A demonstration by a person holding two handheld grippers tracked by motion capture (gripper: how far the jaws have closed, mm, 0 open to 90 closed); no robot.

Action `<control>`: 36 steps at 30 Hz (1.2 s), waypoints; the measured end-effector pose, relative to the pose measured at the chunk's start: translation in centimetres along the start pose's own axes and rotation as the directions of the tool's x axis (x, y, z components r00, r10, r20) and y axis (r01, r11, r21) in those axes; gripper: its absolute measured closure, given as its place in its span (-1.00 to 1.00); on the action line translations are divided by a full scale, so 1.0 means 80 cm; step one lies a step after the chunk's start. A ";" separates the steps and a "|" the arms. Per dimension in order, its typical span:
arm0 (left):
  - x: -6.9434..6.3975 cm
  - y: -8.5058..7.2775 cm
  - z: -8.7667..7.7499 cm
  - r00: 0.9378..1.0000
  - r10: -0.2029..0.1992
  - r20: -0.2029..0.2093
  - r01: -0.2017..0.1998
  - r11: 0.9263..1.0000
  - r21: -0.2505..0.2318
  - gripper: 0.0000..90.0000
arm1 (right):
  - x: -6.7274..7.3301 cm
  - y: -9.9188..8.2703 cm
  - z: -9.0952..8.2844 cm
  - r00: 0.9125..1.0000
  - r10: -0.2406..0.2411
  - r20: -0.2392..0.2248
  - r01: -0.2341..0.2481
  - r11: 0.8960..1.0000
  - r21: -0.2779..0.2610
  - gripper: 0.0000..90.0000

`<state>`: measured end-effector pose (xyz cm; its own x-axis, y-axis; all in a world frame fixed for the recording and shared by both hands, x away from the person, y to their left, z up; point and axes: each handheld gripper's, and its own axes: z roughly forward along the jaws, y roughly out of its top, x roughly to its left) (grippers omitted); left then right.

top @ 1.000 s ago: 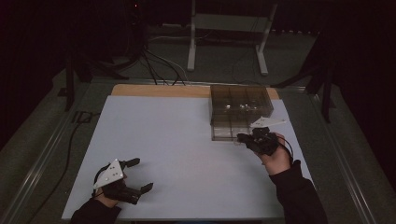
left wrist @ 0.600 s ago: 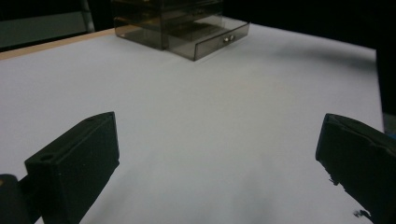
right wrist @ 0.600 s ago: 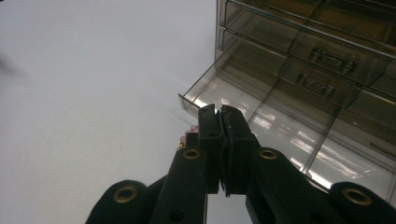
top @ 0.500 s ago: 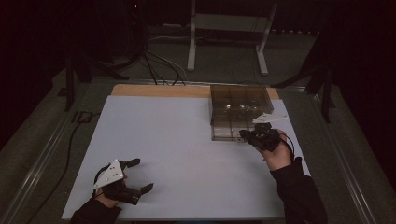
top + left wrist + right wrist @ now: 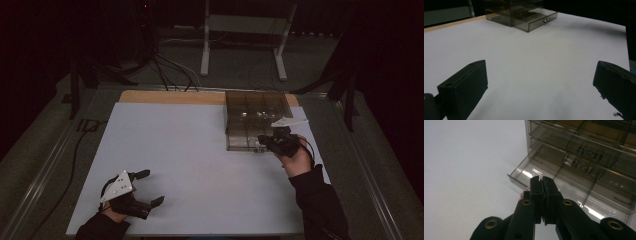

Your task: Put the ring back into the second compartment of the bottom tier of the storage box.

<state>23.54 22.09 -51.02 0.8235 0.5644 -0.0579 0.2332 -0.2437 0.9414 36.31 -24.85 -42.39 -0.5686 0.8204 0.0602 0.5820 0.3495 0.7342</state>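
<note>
We saw the smoky plastic drawer box (image 5: 257, 117) standing at the far right of the counter (image 5: 190, 145), with its bottom drawer (image 5: 534, 173) pulled partly out toward the person. The right hand-held gripper (image 5: 263, 141) sat right at the front of the drawer box, over that open drawer's front edge. Its jaws were pressed together, and we could not make out anything pinched between them. The drawer's small knob (image 5: 545, 20) seemed to lie just beside the jaws rather than in them. We judged that to be the main risk. If the hand pulled or pushed from there, the closed jaws could slide off the knob or scrape along the thin front wall, and the drawer would not follow. A push off centre could also skew the drawer in its slot and jam it. The drawer box looked light and nothing braced it, so it might skid across the smooth counter or tip toward the open drawer. The left hand-held gripper (image 5: 150, 187) lay well away from the drawer box near the counter's front edge. Its jaws were spread wide and empty, too far off to steady anything.
</note>
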 end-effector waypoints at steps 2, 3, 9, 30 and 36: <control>-0.001 0.000 0.000 1.000 0.002 0.004 -0.002 1.000 0.001 -0.98 | -0.004 0.003 0.002 1.000 0.007 0.006 -0.007 1.000 0.003 0.96; -0.001 0.001 0.000 1.000 0.000 0.005 0.000 1.000 -0.002 -0.99 | -0.006 0.004 0.003 1.000 0.009 0.009 -0.009 1.000 0.003 0.96; -0.001 0.001 0.000 1.000 0.001 0.003 -0.001 1.000 0.000 -0.99 | -0.014 0.008 0.008 0.999 0.024 0.023 -0.024 1.000 0.006 0.96; -0.001 0.000 0.000 1.000 0.007 0.002 -0.007 1.000 0.006 -0.99 | -0.040 0.012 0.031 0.994 0.099 0.043 -0.100 0.995 0.018 0.96; -0.002 0.000 0.000 1.000 0.009 0.002 -0.009 1.000 0.007 -0.99 | -0.049 0.007 0.043 0.990 0.131 0.046 -0.133 0.991 0.029 0.95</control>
<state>23.44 21.99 -51.02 0.8265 0.5607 -0.0500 0.2295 -0.2545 0.9394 40.87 -26.28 -44.51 -0.4598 0.8792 0.1247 0.6688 0.2505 0.6999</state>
